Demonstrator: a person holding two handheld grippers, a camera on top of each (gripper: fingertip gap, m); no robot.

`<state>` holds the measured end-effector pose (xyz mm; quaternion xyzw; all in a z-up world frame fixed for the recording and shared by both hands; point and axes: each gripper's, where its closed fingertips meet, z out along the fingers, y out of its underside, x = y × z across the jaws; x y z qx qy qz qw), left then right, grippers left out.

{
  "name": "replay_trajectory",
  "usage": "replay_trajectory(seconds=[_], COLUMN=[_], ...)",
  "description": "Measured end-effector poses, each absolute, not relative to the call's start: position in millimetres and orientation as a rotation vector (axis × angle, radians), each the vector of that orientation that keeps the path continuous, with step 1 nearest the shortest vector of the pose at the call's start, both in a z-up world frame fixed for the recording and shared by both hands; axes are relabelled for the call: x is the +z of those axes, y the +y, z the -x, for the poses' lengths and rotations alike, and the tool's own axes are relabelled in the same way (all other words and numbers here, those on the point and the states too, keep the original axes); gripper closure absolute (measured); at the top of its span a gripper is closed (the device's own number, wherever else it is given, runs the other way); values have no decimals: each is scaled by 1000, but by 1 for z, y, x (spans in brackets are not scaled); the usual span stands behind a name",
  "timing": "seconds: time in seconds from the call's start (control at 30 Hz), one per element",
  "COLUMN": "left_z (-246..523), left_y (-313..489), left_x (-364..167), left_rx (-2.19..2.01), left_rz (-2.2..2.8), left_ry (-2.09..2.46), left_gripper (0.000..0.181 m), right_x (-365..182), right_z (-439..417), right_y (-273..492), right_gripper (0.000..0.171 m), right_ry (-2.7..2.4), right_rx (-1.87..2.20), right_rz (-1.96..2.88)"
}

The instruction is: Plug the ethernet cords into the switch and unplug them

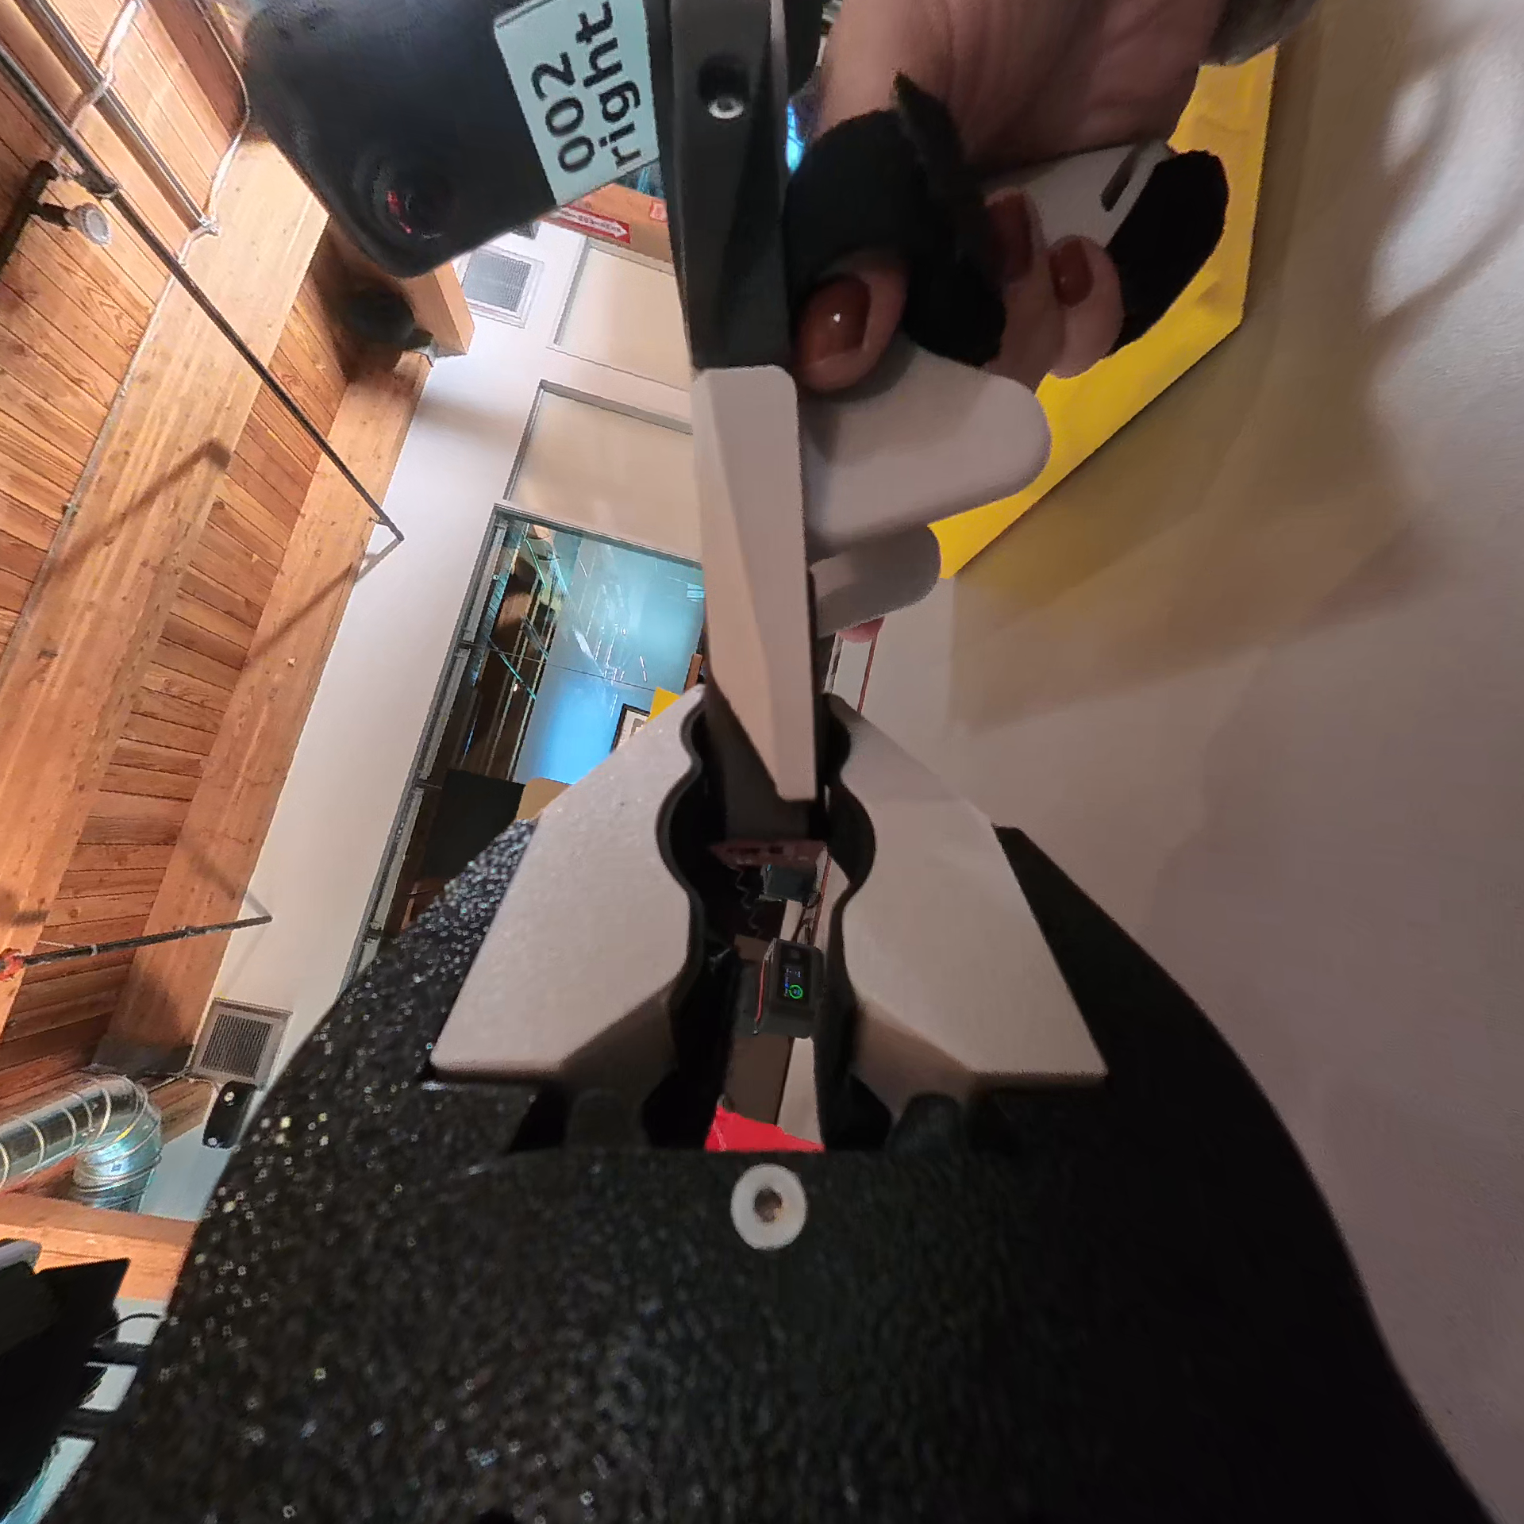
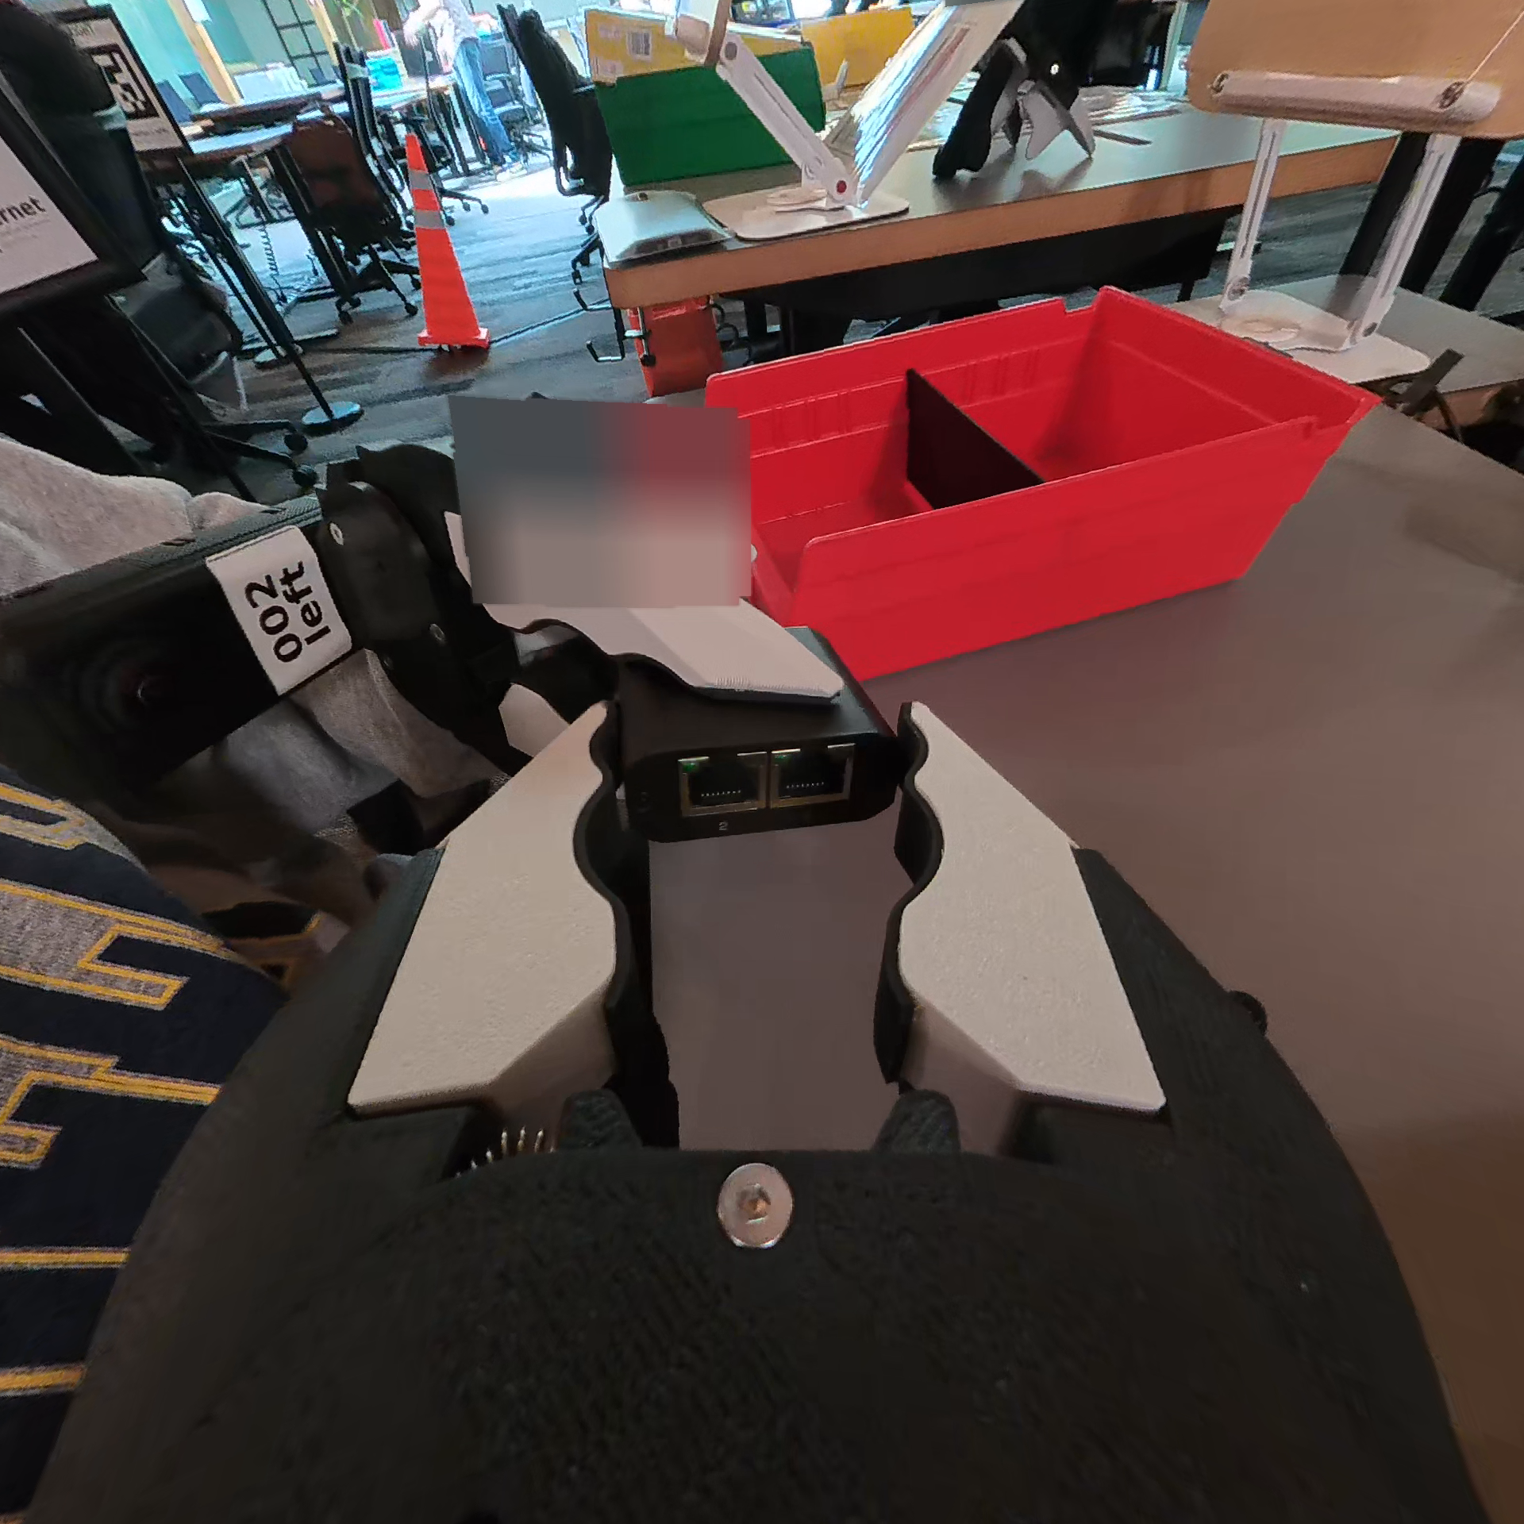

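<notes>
A small black switch (image 2: 759, 783) with two empty ports faces the right wrist camera, just above the grey table (image 2: 1237, 783). My right gripper (image 2: 750, 734) is shut on it, one fingertip against each side. My left gripper (image 1: 767, 825) comes in from the left and is shut on the same switch, its upper finger (image 2: 742, 672) lying on the switch's top. In the left wrist view the switch is mostly hidden behind a finger (image 1: 759, 577) of the right gripper, which a gloved hand (image 1: 891, 247) holds. No ethernet cord is in view.
A red bin (image 2: 1031, 561) with a black divider (image 2: 965, 462) stands on the table behind the switch. A person's sleeve (image 2: 99, 1031) is at the left. Other desks, chairs and an orange cone (image 2: 441, 247) stand far behind. Left and right tips are no more than a few centimetres apart.
</notes>
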<state>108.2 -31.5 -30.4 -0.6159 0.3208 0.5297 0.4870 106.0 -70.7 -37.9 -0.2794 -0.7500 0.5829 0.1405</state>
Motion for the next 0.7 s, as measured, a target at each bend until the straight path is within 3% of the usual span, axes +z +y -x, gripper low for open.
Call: replay_trajectory(seconds=[0.4,0.7], left_z=[-116,-77], left_y=[-30,-38], left_x=[-32,-29], left_rx=[1198,963], left_rz=[1480,1567], left_ry=[786,437], left_gripper=[157,106], right_x=[-39,-25], right_z=[-111,-89], right_y=[-74,-17], right_gripper=[109,110], right_ry=[-2203,-2068], right_rx=[1688,1503], right_rz=[744,769])
